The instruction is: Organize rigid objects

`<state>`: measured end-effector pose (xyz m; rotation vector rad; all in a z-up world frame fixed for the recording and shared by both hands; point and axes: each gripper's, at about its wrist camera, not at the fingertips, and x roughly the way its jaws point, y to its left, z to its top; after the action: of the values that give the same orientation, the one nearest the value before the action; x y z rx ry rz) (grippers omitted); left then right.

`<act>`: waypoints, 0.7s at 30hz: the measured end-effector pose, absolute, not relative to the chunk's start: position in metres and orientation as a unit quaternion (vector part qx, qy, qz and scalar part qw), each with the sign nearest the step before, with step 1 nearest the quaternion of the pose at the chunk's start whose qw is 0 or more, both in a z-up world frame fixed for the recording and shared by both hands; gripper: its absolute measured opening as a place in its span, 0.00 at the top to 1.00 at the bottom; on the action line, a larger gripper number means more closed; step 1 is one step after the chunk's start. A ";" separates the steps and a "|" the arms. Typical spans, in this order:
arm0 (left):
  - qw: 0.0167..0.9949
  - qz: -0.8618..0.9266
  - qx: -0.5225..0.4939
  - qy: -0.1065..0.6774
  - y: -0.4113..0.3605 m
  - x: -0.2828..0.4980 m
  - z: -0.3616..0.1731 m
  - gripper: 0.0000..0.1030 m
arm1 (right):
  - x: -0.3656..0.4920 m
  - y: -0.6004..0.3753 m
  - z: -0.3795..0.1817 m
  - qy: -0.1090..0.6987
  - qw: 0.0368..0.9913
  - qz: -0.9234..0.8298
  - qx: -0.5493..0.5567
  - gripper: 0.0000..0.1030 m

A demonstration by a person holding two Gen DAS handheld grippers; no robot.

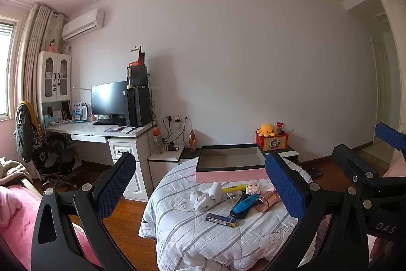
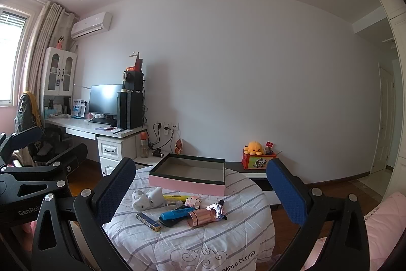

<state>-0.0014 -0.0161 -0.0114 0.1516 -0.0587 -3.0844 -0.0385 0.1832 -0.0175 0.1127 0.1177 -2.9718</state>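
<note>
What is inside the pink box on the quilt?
The pink box shows a bare grey floor and nothing inside. Its near wall hides the front strip of the floor, so a small flat thing there cannot be excluded.

My left gripper (image 1: 200,184) is matte black plastic, its arms cut with triangular slots and pinned by round silver screws. Its fingers (image 1: 115,184) wear dimpled dark-blue pads. My right gripper (image 2: 200,192) matches it. White lettering reads "GenRob" on one body and "DAS" on the other.

Quilt (image 2: 236,258): "SIMPLE CLOUD"; left gripper (image 2: 28,211): "GenRob"; right gripper (image 1: 384,227): "DAS".
</note>
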 end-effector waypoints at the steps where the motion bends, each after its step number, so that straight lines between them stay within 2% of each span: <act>1: 0.027 -0.998 0.049 -0.020 -0.017 -0.001 -0.012 0.00 | -0.039 0.183 -0.018 0.039 0.082 -0.995 0.038 0.00; 21: 0.027 -0.996 0.078 -0.033 -0.005 -0.036 -0.028 0.00 | -0.064 0.184 -0.039 0.041 0.083 -0.994 0.060 0.00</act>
<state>-0.0360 -0.0048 -0.0277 0.2414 -0.1011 -3.0767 -0.0643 0.1842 -0.0387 0.1798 0.1229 -2.9683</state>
